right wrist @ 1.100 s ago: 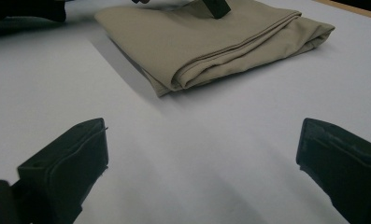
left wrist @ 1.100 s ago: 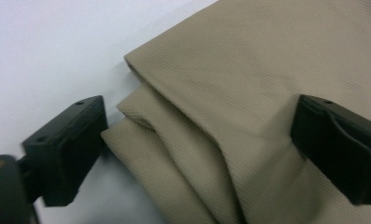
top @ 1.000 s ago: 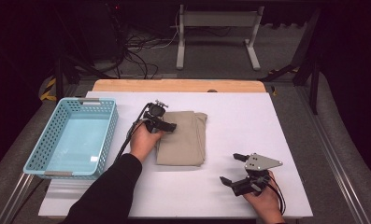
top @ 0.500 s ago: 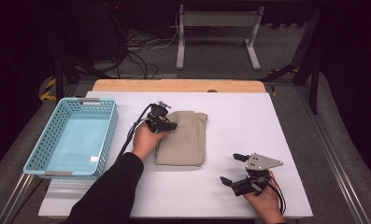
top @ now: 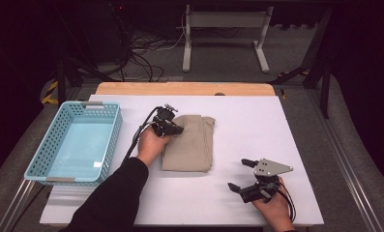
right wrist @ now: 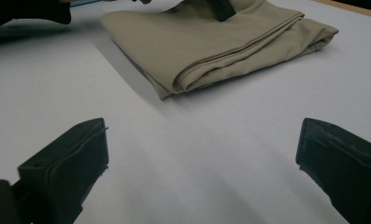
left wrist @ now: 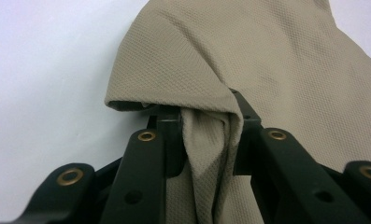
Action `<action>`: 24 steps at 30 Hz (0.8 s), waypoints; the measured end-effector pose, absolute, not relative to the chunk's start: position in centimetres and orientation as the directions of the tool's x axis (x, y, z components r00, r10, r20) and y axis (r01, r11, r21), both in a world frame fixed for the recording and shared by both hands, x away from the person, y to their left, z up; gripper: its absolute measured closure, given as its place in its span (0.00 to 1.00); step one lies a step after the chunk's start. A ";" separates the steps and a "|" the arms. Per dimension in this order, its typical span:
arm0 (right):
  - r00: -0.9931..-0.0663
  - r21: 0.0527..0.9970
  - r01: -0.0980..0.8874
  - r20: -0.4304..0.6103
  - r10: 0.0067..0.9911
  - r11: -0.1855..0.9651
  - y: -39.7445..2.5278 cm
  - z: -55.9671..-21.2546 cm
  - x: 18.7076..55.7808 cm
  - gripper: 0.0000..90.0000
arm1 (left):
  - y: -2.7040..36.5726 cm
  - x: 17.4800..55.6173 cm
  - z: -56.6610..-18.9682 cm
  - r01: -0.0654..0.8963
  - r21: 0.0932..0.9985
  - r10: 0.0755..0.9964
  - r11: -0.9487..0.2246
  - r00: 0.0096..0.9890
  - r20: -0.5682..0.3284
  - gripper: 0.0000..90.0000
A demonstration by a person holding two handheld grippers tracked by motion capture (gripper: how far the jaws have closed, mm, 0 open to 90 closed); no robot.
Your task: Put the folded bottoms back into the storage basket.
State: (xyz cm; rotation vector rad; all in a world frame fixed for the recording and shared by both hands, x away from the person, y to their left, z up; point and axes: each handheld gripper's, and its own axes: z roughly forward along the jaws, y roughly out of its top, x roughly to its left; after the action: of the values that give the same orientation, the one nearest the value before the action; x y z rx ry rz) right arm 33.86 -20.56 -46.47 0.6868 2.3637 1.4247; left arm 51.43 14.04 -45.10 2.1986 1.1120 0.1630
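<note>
A folded tan cloth (top: pixel 192 142) lies mid-table. My left gripper (top: pixel 172 129) is at the cloth's far left corner, shut on a bunched fold of it. In the left gripper view the fabric (left wrist: pixel 248 60) drapes over the jaws and is pinched between them at the left gripper (left wrist: pixel 204 126). My right gripper (top: pixel 238 174) rests near the front right of the table, open and holding nothing, about a hand's width from the cloth. In the right gripper view the cloth (right wrist: pixel 211 42) lies ahead of the wide-apart right gripper (right wrist: pixel 202 154).
A light blue plastic basket (top: pixel 78 145) stands at the table's left side, with nothing in it. The white tabletop (top: pixel 257 121) has a wooden strip (top: pixel 180 88) along its far edge. Beyond are cables and a metal stand on the floor.
The left gripper has shifted very slightly to the right at the cloth's corner. The right gripper has stayed where it was, still open.
</note>
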 end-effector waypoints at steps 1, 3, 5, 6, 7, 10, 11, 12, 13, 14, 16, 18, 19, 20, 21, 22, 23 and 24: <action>-0.842 0.885 0.246 -0.007 0.540 0.394 -20.6 -46.5 33.9 0.03 | 14.0 51.3 -45.0 0.667 0.610 0.754 -0.427 0.635 -0.167 0.81; -0.842 0.886 0.245 -0.007 0.540 0.393 -20.6 -46.4 33.9 0.03 | 14.0 51.2 -44.8 0.654 0.618 0.750 -0.437 0.644 -0.151 0.81; -0.843 0.887 0.239 -0.013 0.539 0.396 -20.6 -46.4 33.8 0.03 | 14.1 51.1 -44.5 0.651 0.626 0.747 -0.429 0.645 -0.160 0.82; -0.843 0.887 0.239 -0.013 0.539 0.396 -20.6 -46.4 33.8 0.03 | 14.1 51.0 -44.3 0.646 0.633 0.744 -0.427 0.649 -0.160 0.82; -0.842 0.887 0.241 -0.011 0.539 0.395 -20.6 -46.4 33.8 0.03 | 14.2 50.9 -44.1 0.635 0.642 0.739 -0.430 0.656 -0.154 0.82; -0.842 0.888 0.239 -0.013 0.539 0.394 -20.6 -46.4 33.8 0.03 | 14.4 50.6 -43.3 0.621 0.664 0.727 -0.416 0.666 -0.168 0.82; -0.842 0.888 0.239 -0.012 0.539 0.394 -20.6 -46.4 33.8 0.03 | 14.5 50.4 -43.0 0.612 0.674 0.723 -0.414 0.671 -0.166 0.82; -0.842 0.887 0.239 -0.012 0.540 0.394 -20.6 -46.4 33.8 0.03 | 14.5 50.3 -42.7 0.606 0.681 0.720 -0.412 0.674 -0.164 0.82; -0.842 0.887 0.239 -0.012 0.540 0.394 -20.6 -46.4 33.8 0.03 | 14.5 50.1 -42.3 0.592 0.694 0.712 -0.411 0.683 -0.161 0.82; -0.842 0.888 0.239 -0.013 0.540 0.394 -20.6 -46.4 33.8 0.03 | 14.6 49.9 -42.0 0.583 0.702 0.705 -0.409 0.690 -0.162 0.83; -0.842 0.888 0.239 -0.012 0.540 0.394 -20.6 -46.4 33.8 0.03 | 14.6 49.5 -41.3 0.567 0.717 0.696 -0.404 0.699 -0.161 0.83; -0.842 0.888 0.239 -0.013 0.540 0.394 -20.6 -46.4 33.8 0.03 | 14.7 49.1 -40.8 0.552 0.731 0.686 -0.401 0.710 -0.160 0.83; -0.841 0.888 0.238 -0.014 0.540 0.394 -20.6 -46.4 33.8 0.03 | 14.7 48.8 -40.4 0.538 0.740 0.679 -0.403 0.718 -0.153 0.83; -0.842 0.888 0.238 -0.014 0.540 0.395 -20.6 -46.4 33.8 0.03 | 14.7 48.5 -39.9 0.526 0.751 0.669 -0.399 0.727 -0.154 0.83; -0.842 0.888 0.238 -0.014 0.540 0.395 -20.6 -46.4 33.8 0.03 | 14.7 48.5 -39.9 0.526 0.751 0.669 -0.399 0.727 -0.154 0.83; -0.841 0.888 0.239 -0.013 0.540 0.394 -20.6 -46.4 33.8 0.03 | 14.7 48.2 -39.6 0.518 0.759 0.662 -0.395 0.733 -0.157 0.83; -0.841 0.888 0.239 -0.013 0.540 0.393 -20.6 -46.4 33.8 0.03 | 14.8 48.0 -39.3 0.507 0.766 0.656 -0.395 0.739 -0.151 0.83; -0.841 0.888 0.239 -0.012 0.540 0.393 -20.6 -46.4 33.8 0.03 | 14.8 47.8 -39.0 0.499 0.771 0.649 -0.395 0.746 -0.151 0.83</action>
State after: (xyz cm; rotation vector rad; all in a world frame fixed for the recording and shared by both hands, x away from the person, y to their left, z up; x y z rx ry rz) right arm 33.81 -20.63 -46.41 0.6818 2.3560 1.4274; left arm 47.77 14.84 -38.96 2.0738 0.8634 0.2185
